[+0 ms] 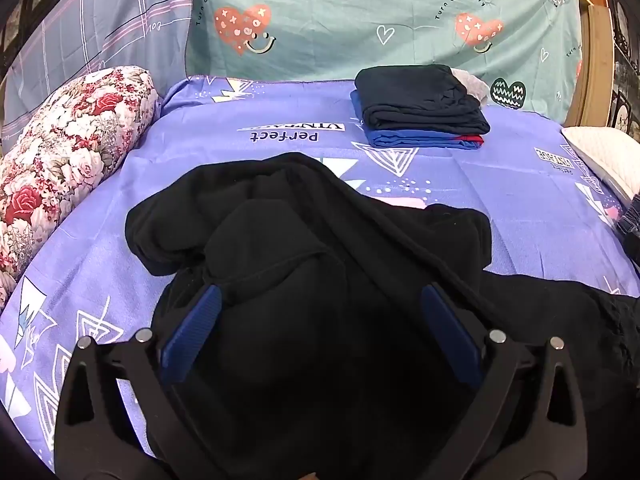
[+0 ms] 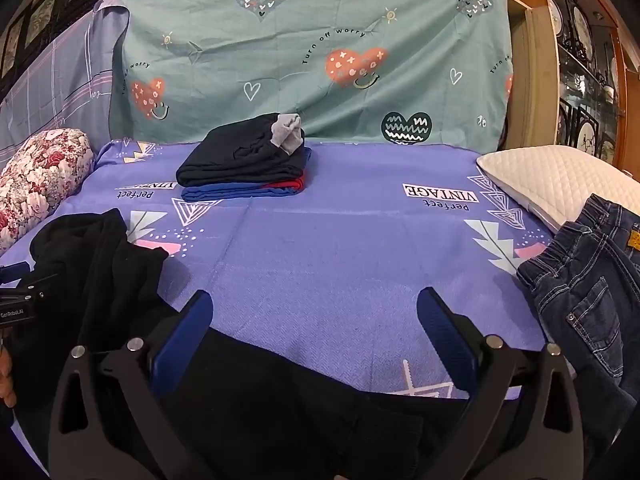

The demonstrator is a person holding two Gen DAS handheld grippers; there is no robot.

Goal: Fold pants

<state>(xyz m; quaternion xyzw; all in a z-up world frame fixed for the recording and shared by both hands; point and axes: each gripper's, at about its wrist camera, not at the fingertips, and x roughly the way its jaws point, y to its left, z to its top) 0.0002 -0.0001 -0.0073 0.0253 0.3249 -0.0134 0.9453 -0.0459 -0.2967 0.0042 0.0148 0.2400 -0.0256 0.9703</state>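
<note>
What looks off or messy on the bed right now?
The black pants lie bunched and unfolded under the open left gripper and open right gripper. The jeans sit in a crumpled heap beside the white pillow. The folded stack is tidy, though a grey lining sticks out on top.

Home bedroom, likely: bed sheet [image 2: 340, 248], pillow [image 2: 560, 184], folded clothes [image 2: 244, 168].

In the right wrist view bare purple bedsheet [image 2: 340, 248] fills the frame's centre, open to a gripper. A folded clothes stack [image 2: 244, 168] blocks the upper middle, jeans [image 2: 580, 288] and a white pillow [image 2: 560, 184] the right edge, a floral bolster [image 2: 36, 180] the left. Crumpled black pants [image 2: 92, 272] crowd the lower left
</note>
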